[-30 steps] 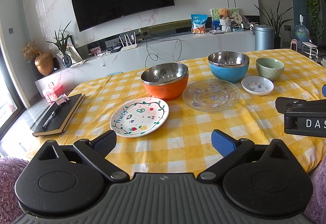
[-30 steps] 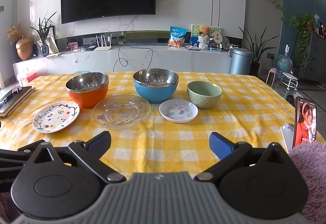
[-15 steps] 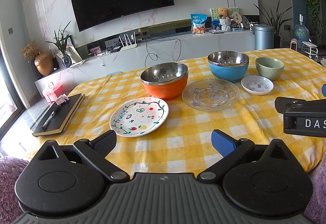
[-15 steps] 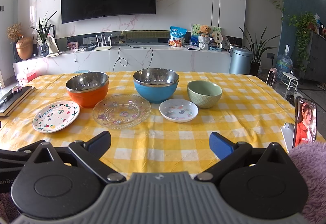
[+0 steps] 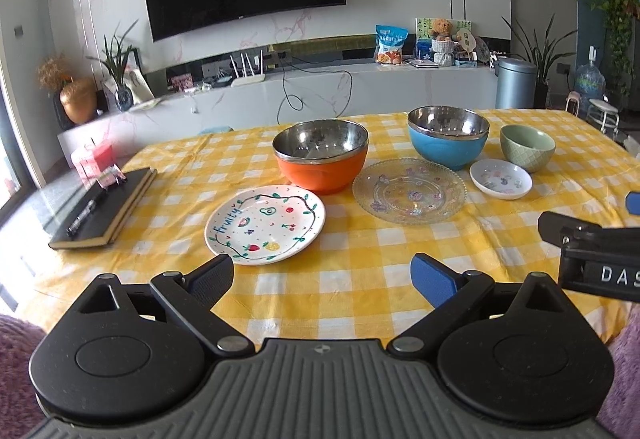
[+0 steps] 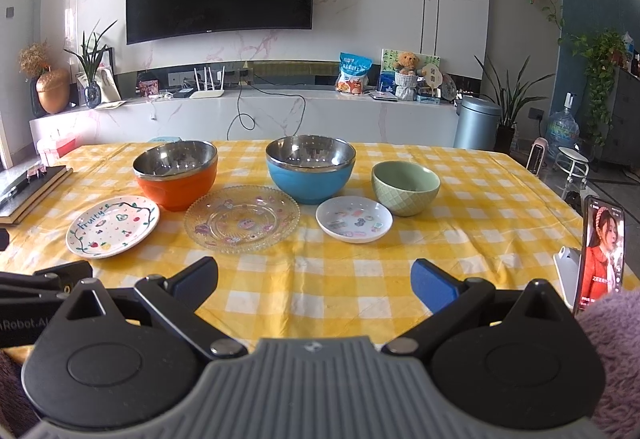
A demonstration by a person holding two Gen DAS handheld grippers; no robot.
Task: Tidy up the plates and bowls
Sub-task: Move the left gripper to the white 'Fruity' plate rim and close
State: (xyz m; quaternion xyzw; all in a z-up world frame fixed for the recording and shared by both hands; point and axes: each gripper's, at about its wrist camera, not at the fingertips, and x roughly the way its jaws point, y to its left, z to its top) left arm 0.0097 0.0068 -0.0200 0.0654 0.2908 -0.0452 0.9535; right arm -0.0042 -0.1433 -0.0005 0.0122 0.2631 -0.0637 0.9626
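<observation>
On the yellow checked tablecloth (image 6: 472,223) stand an orange steel-lined bowl (image 6: 176,175), a blue steel-lined bowl (image 6: 310,173) and a small green bowl (image 6: 405,188). In front of them lie a white fruit-painted plate (image 6: 113,225), a clear glass plate (image 6: 241,219) and a small white dish (image 6: 354,219). The same pieces show in the left wrist view: orange bowl (image 5: 321,156), fruit plate (image 5: 265,224), glass plate (image 5: 409,190). My left gripper (image 5: 322,273) is open near the front edge, short of the fruit plate. My right gripper (image 6: 314,277) is open too, nothing between its fingers.
A black notebook with a pen (image 5: 102,209) lies at the table's left side. A phone on a stand (image 6: 600,253) is upright at the right edge. Behind the table runs a white TV console (image 6: 248,115) under a wall TV. Purple fuzzy sleeves show at the frame corners.
</observation>
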